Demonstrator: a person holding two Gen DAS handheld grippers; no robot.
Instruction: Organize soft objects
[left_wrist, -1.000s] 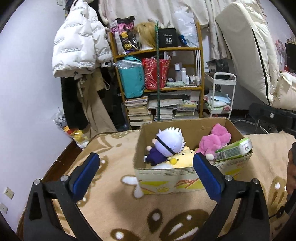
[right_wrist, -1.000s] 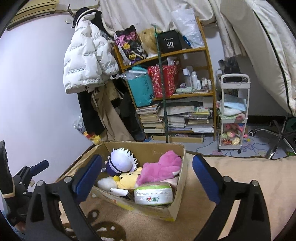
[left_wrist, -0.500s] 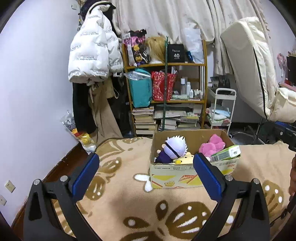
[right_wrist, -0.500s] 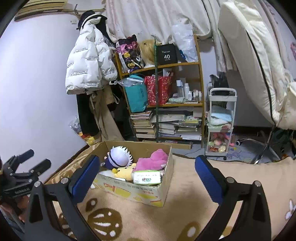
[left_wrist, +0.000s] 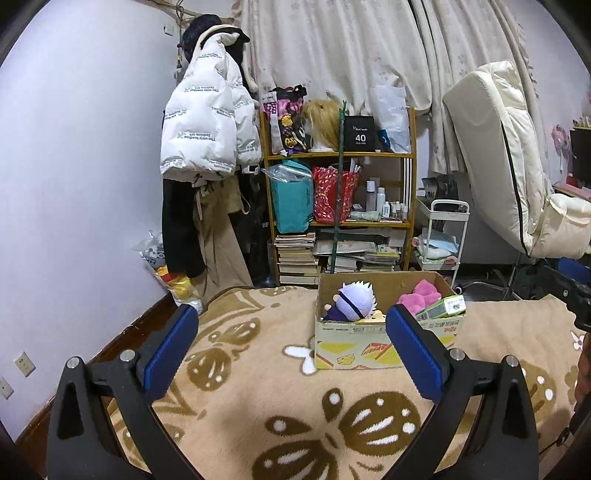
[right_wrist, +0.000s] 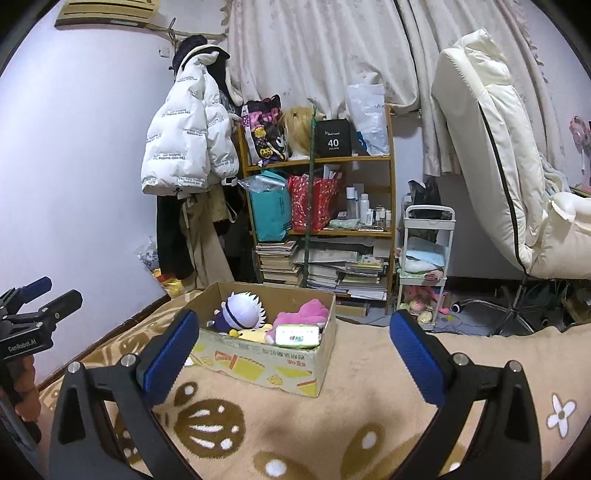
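A cardboard box (left_wrist: 354, 345) (right_wrist: 258, 363) stands on the tan patterned blanket (left_wrist: 258, 398). In it lie a white-haired plush doll (left_wrist: 352, 301) (right_wrist: 242, 310), a pink plush (left_wrist: 419, 295) (right_wrist: 301, 314), a yellow plush (right_wrist: 253, 334) and a green tissue pack (left_wrist: 441, 306) (right_wrist: 297, 335). My left gripper (left_wrist: 291, 345) is open and empty, well short of the box. My right gripper (right_wrist: 293, 352) is open and empty, also short of the box. The left gripper also shows at the left edge of the right wrist view (right_wrist: 29, 314).
A wooden shelf (left_wrist: 340, 206) with bags, bottles and stacked books stands behind the bed. A white puffer jacket (left_wrist: 207, 129) hangs to its left. A white cart (right_wrist: 424, 266) and an upended cream mattress (right_wrist: 491, 147) stand at the right.
Both grippers have drawn back and up from the box, which now looks smaller and farther. Both stay open and empty.
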